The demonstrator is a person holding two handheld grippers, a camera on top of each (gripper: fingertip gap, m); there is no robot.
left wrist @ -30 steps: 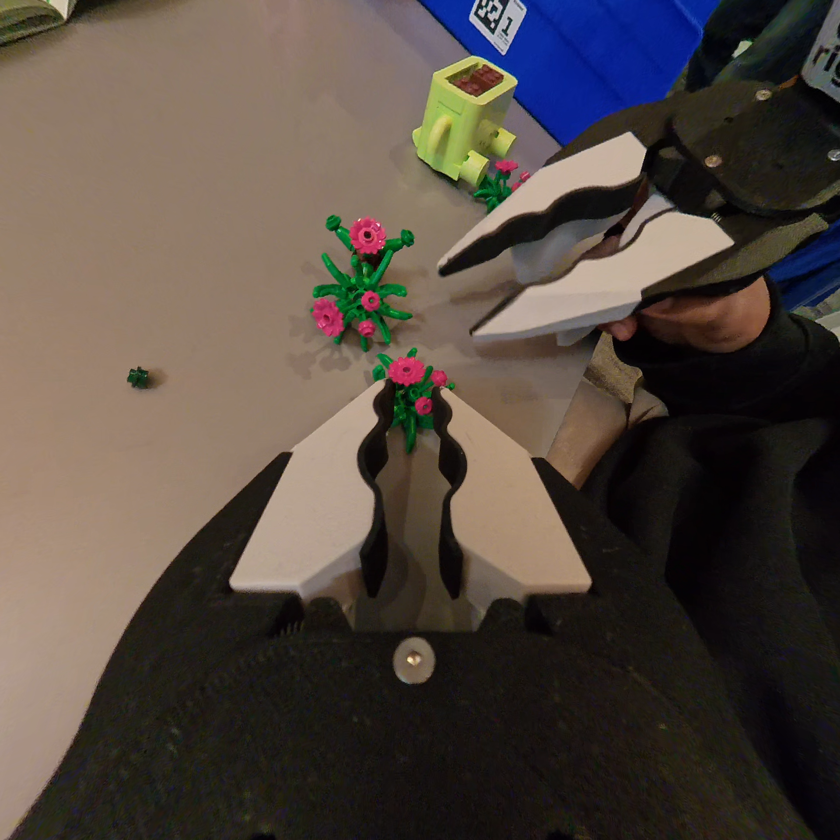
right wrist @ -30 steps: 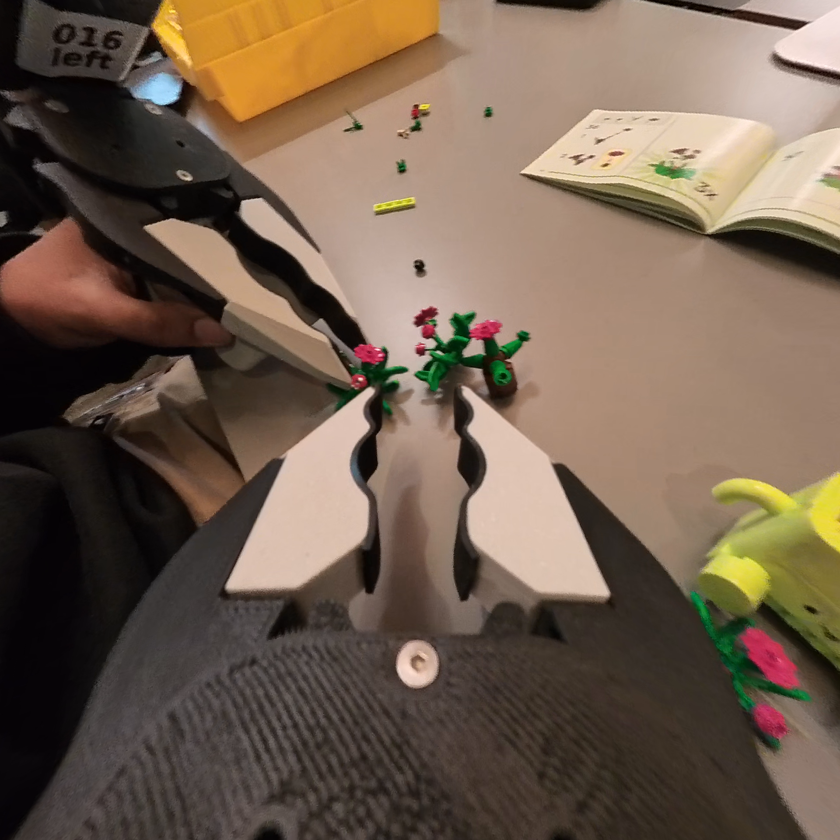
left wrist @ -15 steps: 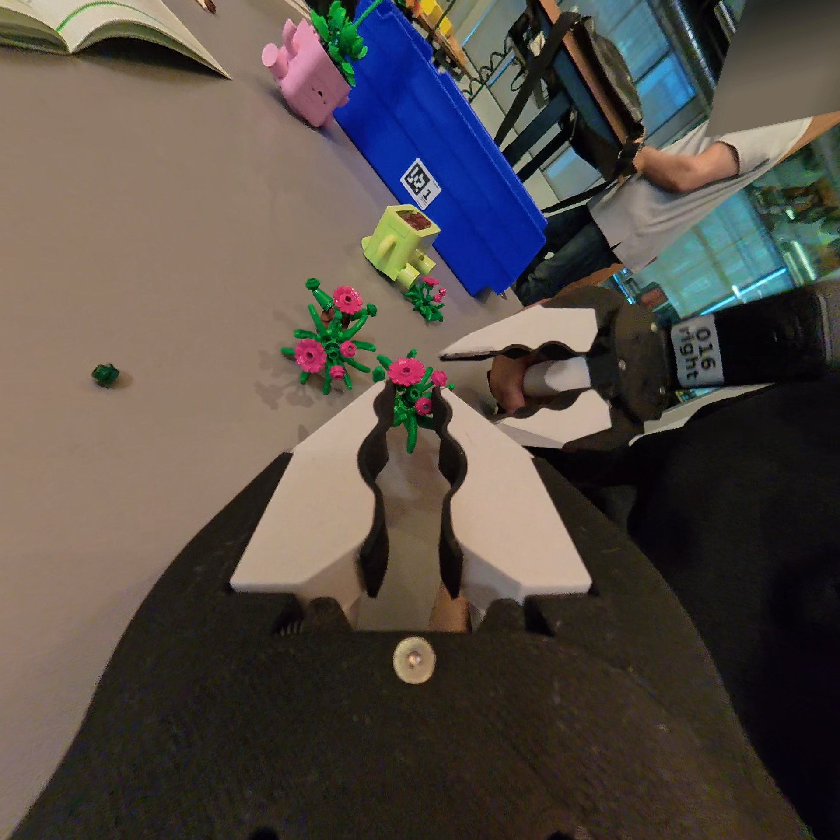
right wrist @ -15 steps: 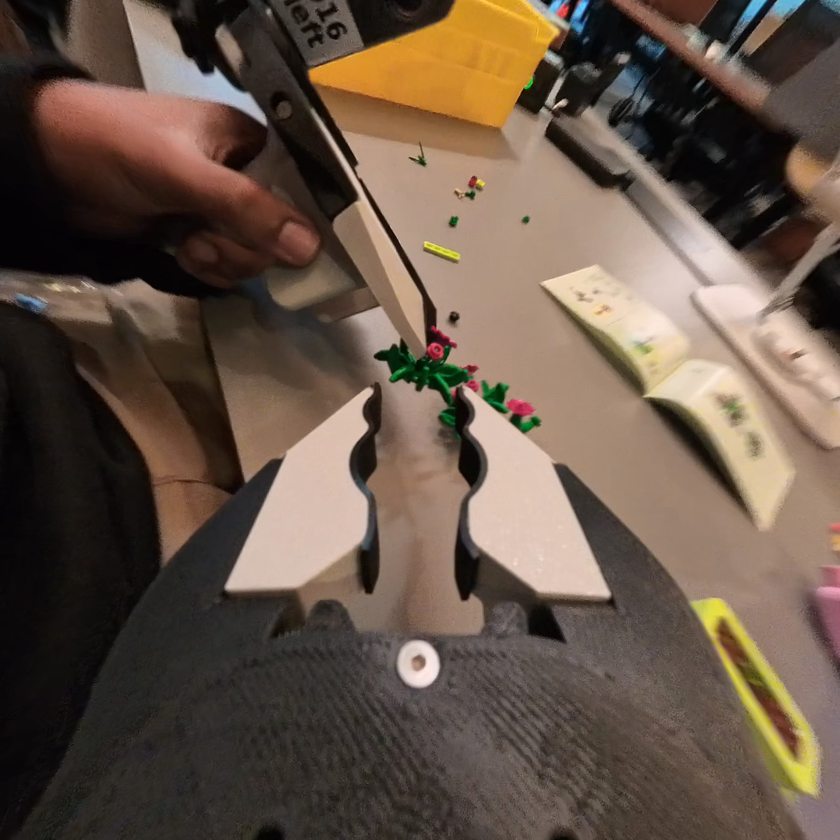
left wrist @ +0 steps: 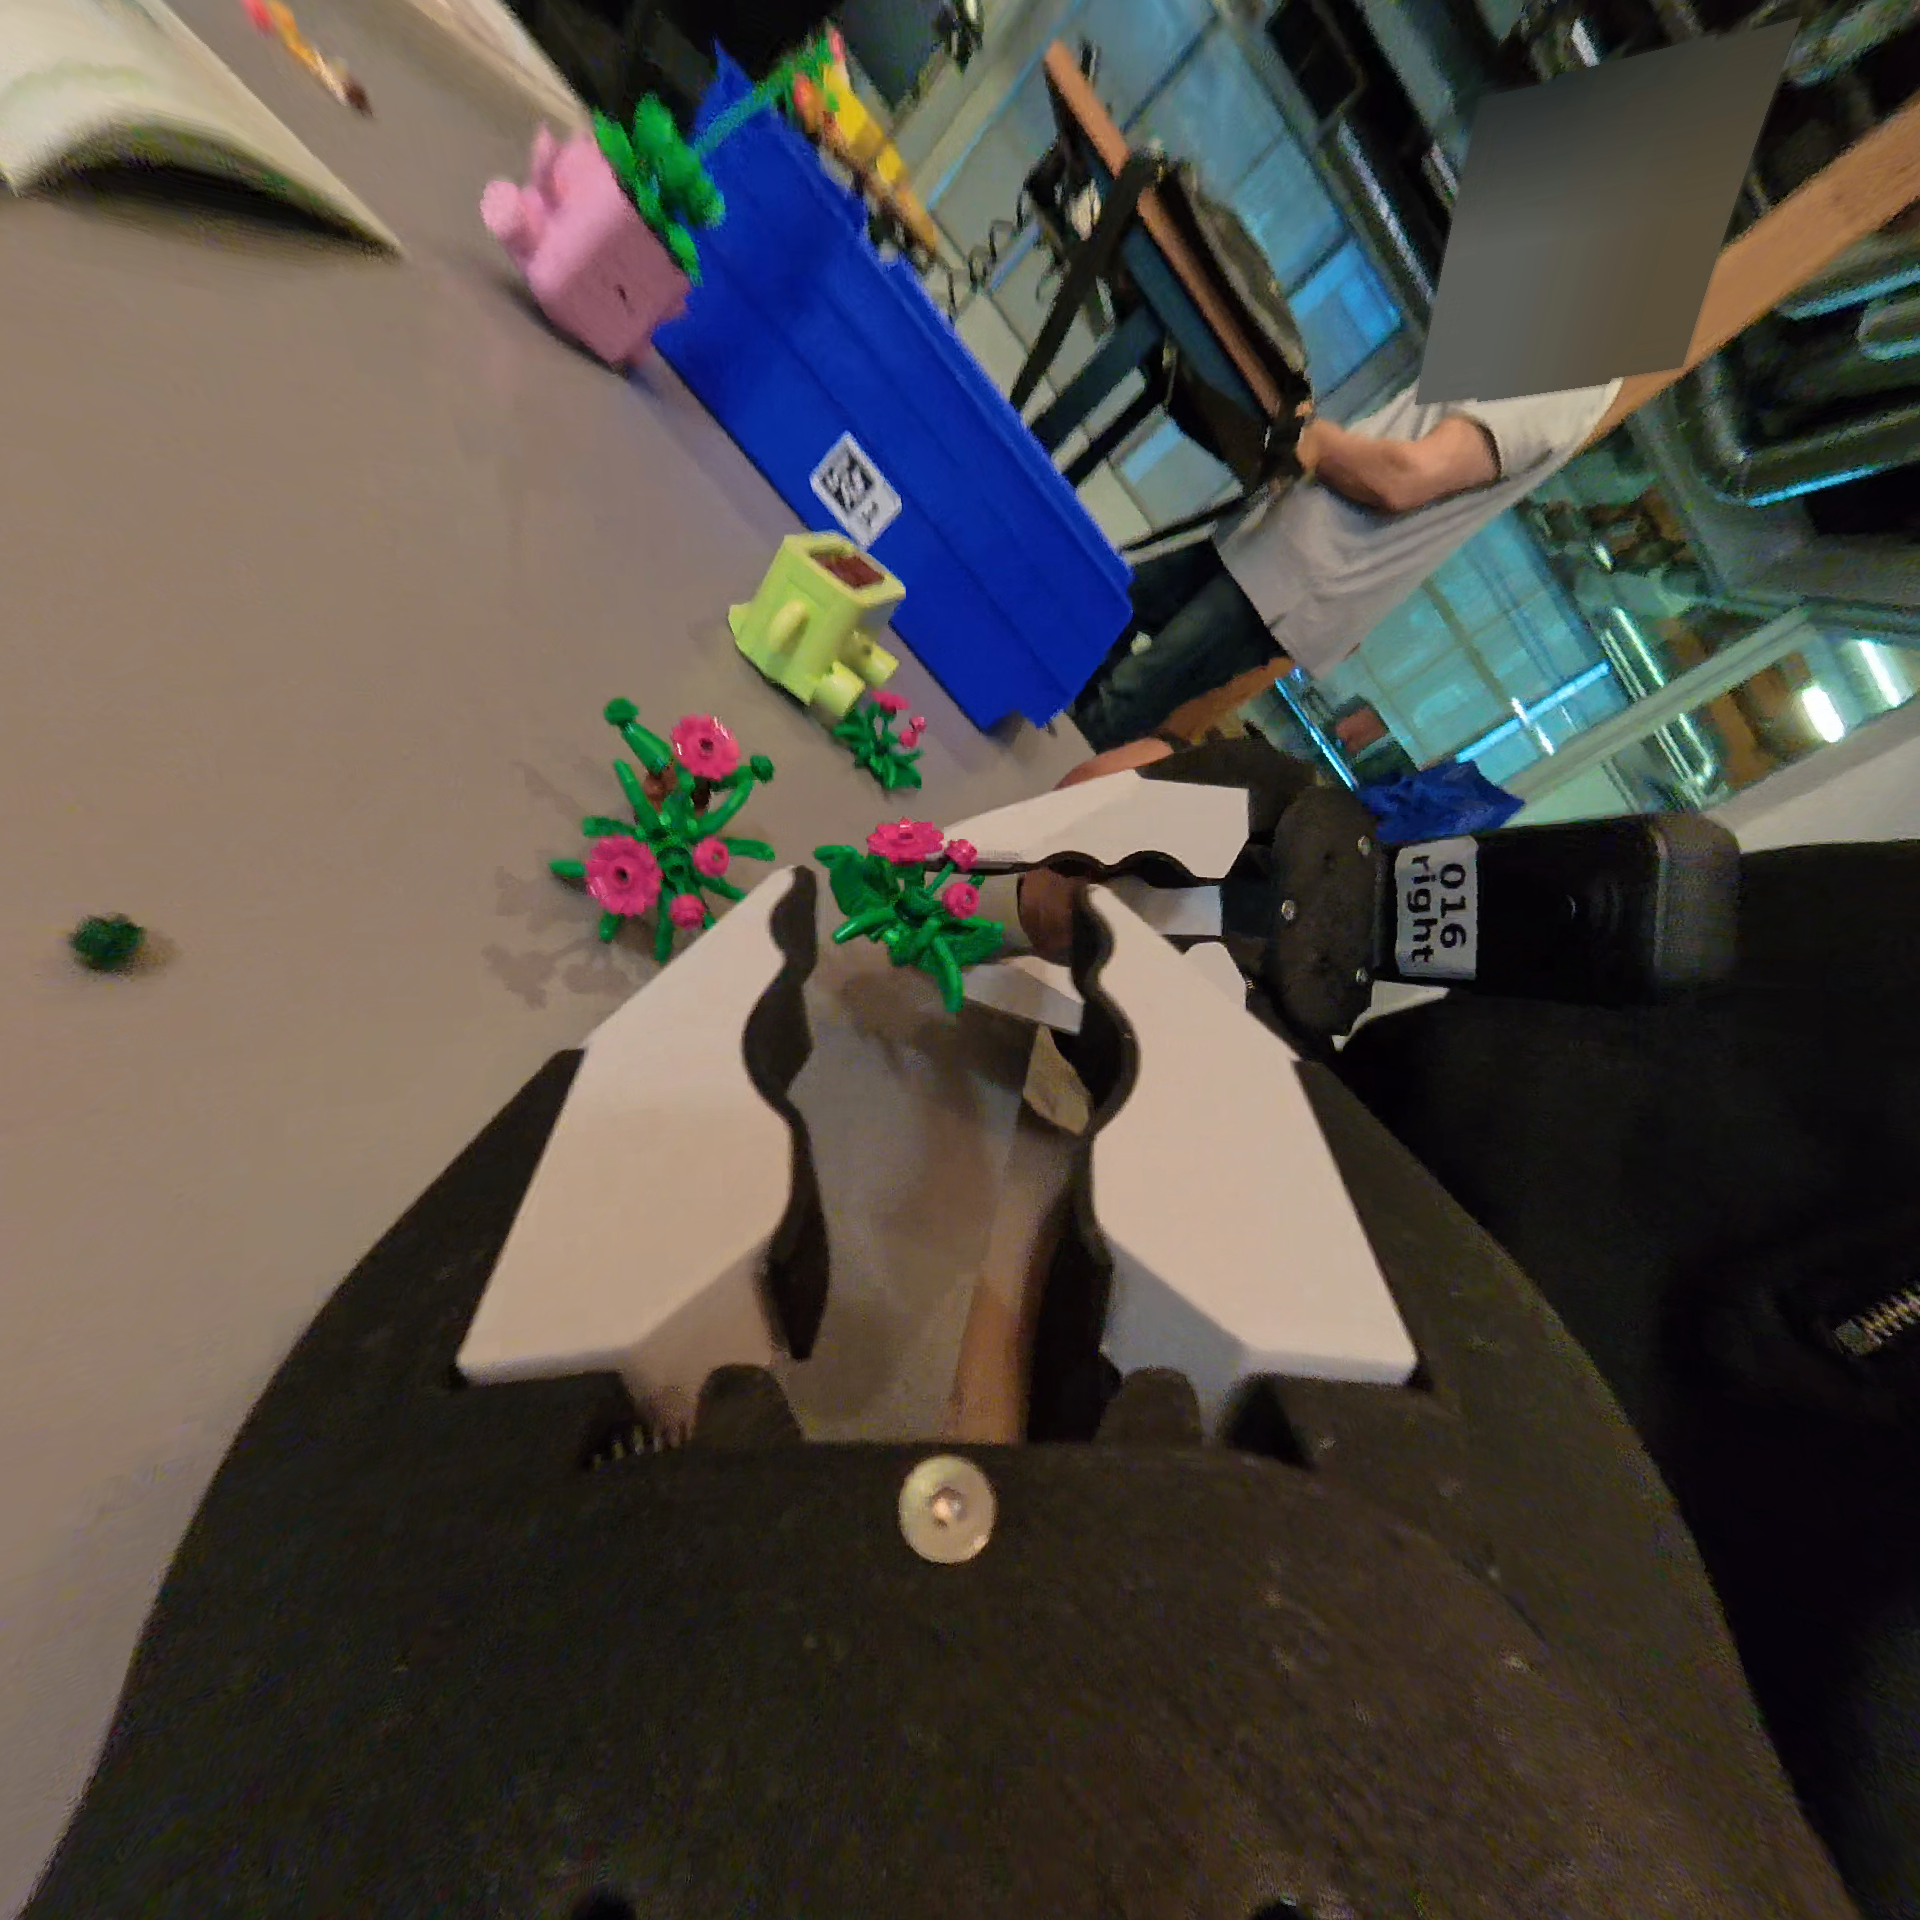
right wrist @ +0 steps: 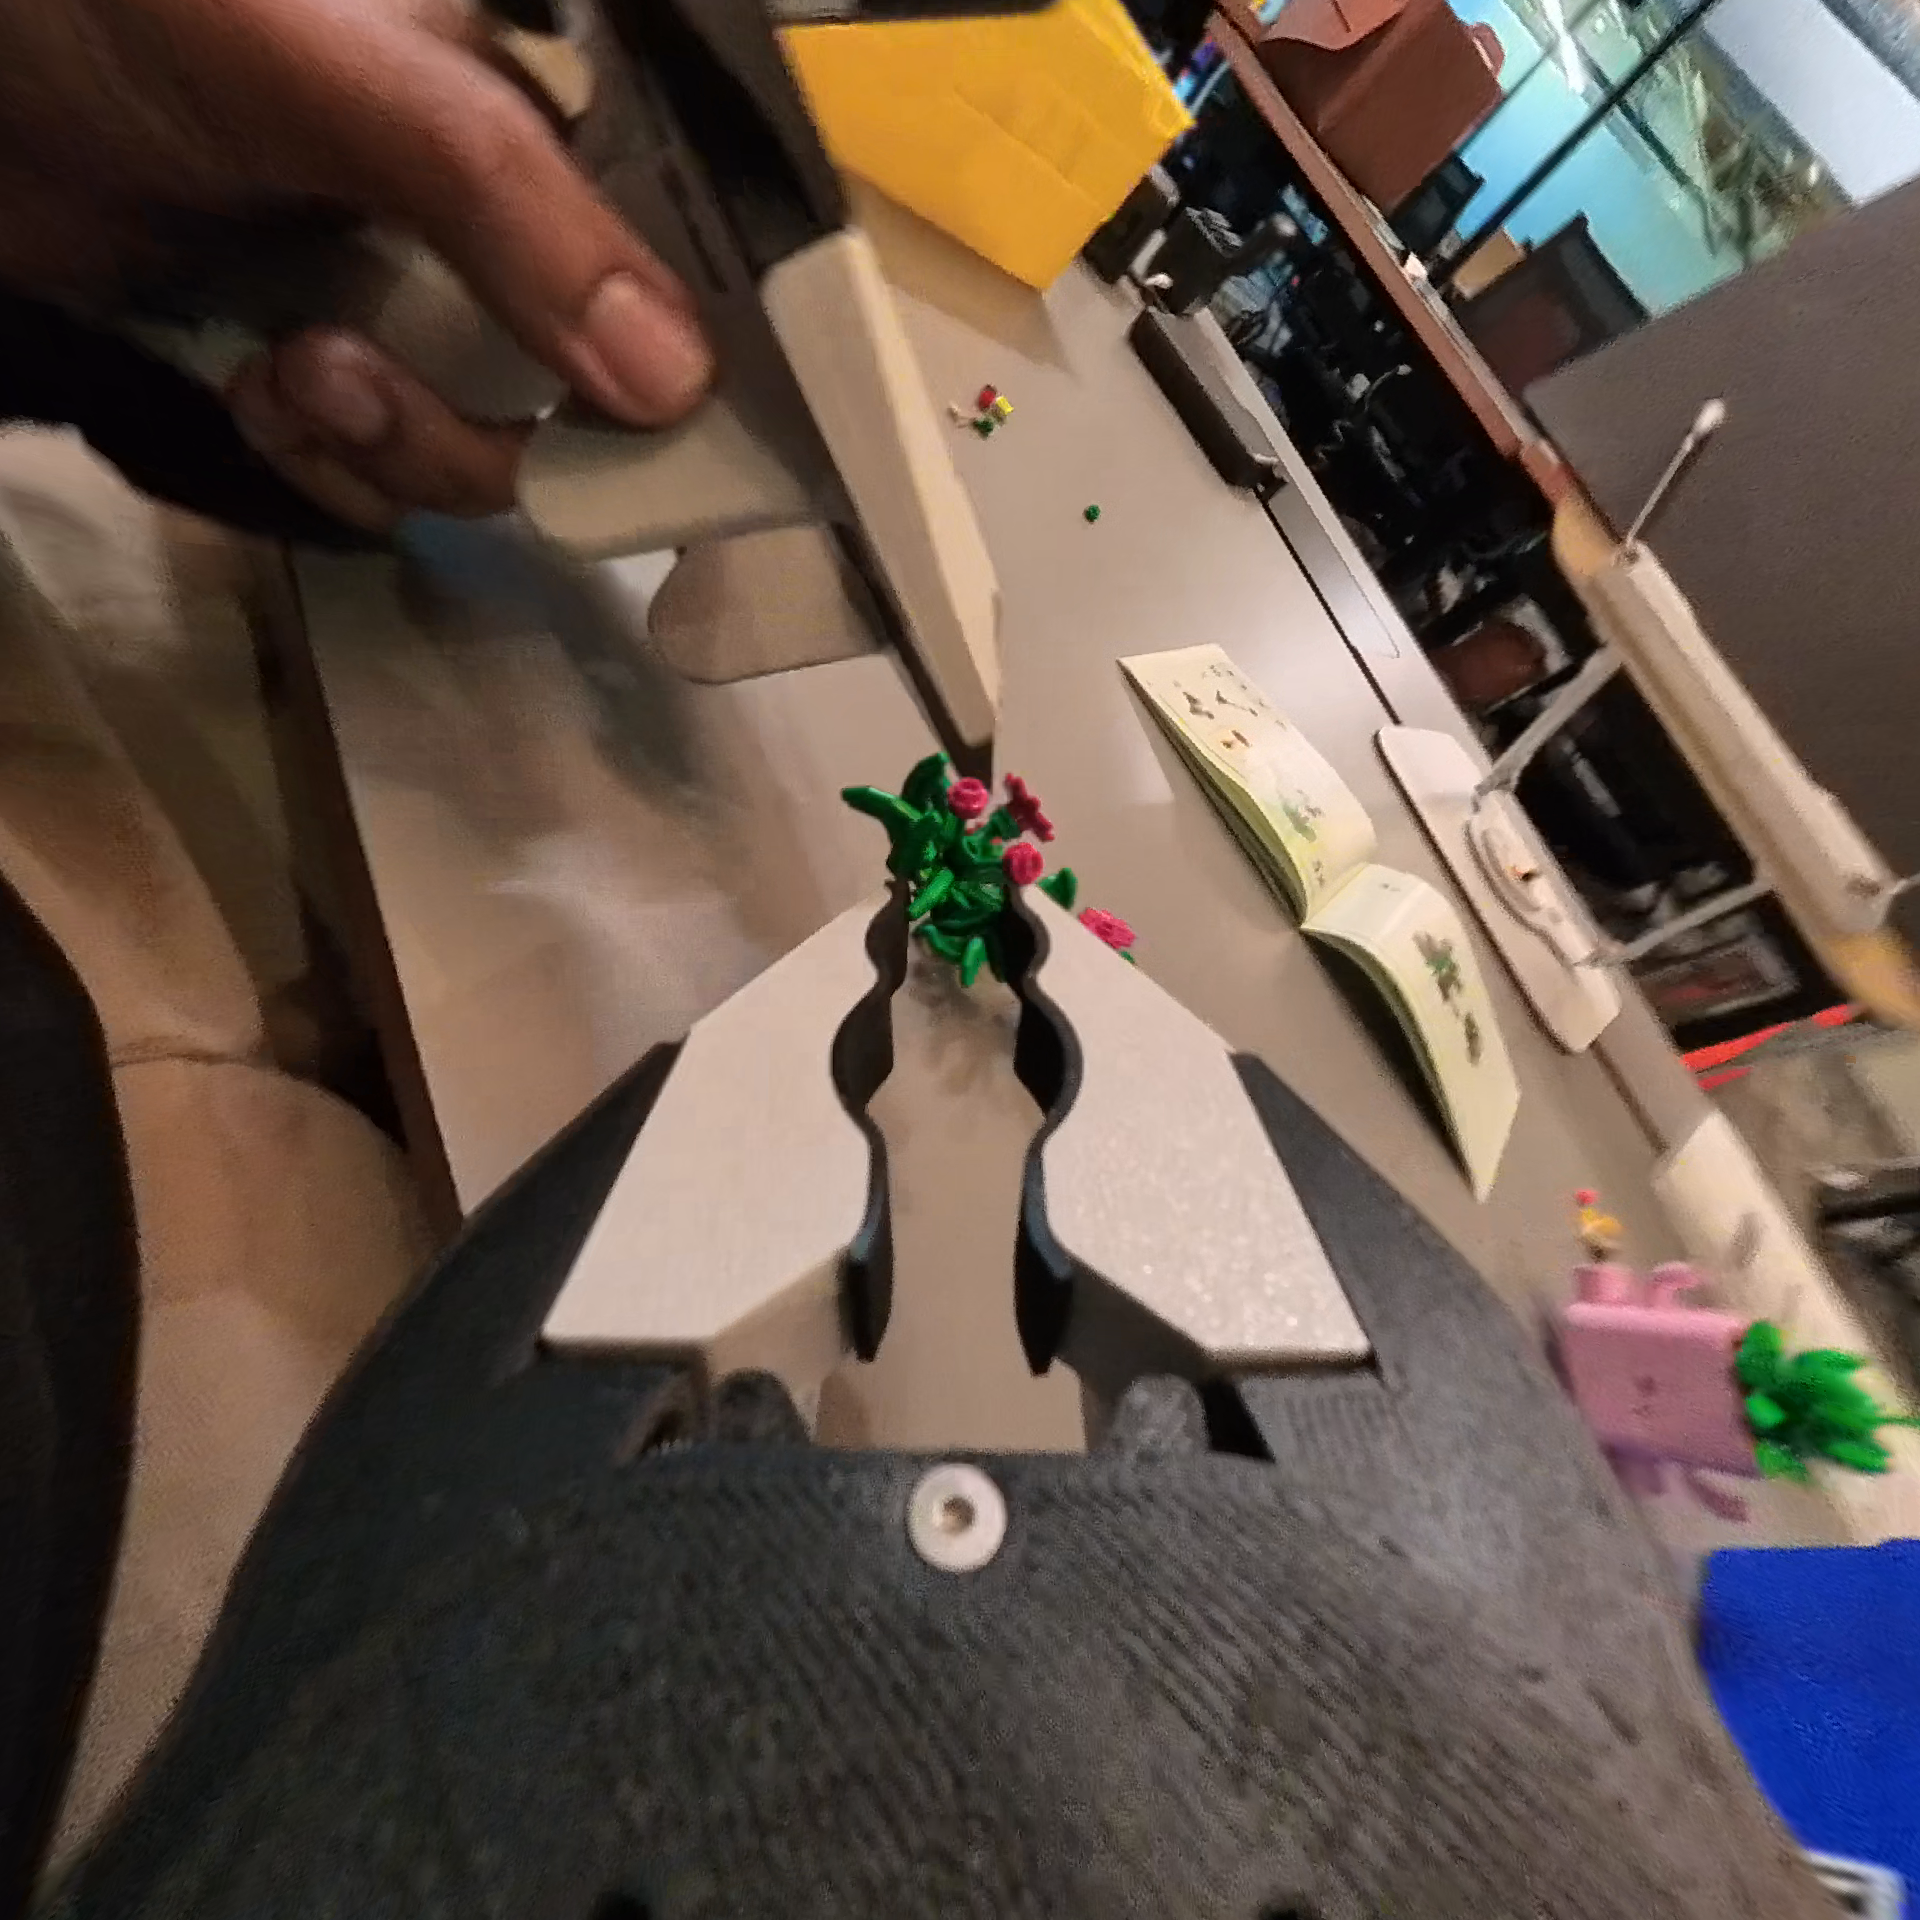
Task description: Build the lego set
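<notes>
A small lego sprig [left wrist: 914, 904] of green leaves and pink flowers is pinched in my right gripper [left wrist: 977, 864], which reaches in from the right; in the right wrist view the sprig [right wrist: 961, 883] sits between its closed tips [right wrist: 958, 909]. My left gripper [left wrist: 940, 894] is open, its fingers wide on either side of the sprig without touching it. In the right wrist view it [right wrist: 873, 644] shows above the sprig, held by a hand. A larger flower plant [left wrist: 675, 831] lies on the grey table [left wrist: 260, 623]. A lime pot [left wrist: 816, 623] stands behind it.
A second small sprig [left wrist: 883, 732] lies by the lime pot. A blue bin [left wrist: 883, 436] and pink pot with greenery [left wrist: 592, 249] stand behind. A loose green piece [left wrist: 104, 940] lies left. An open booklet [right wrist: 1340, 883] and yellow bin [right wrist: 987, 125] are farther off. A person [left wrist: 1351, 520] sits beyond the table. Only a small space, under 4 cm, lies between the two pairs of fingers. It is some 4 centimetres from my left tips to the larger flower plant [left wrist: 675, 831].
My left gripper held the sprig and has now opened. My right gripper has moved in and shut on it. Both views have tilted upward.
</notes>
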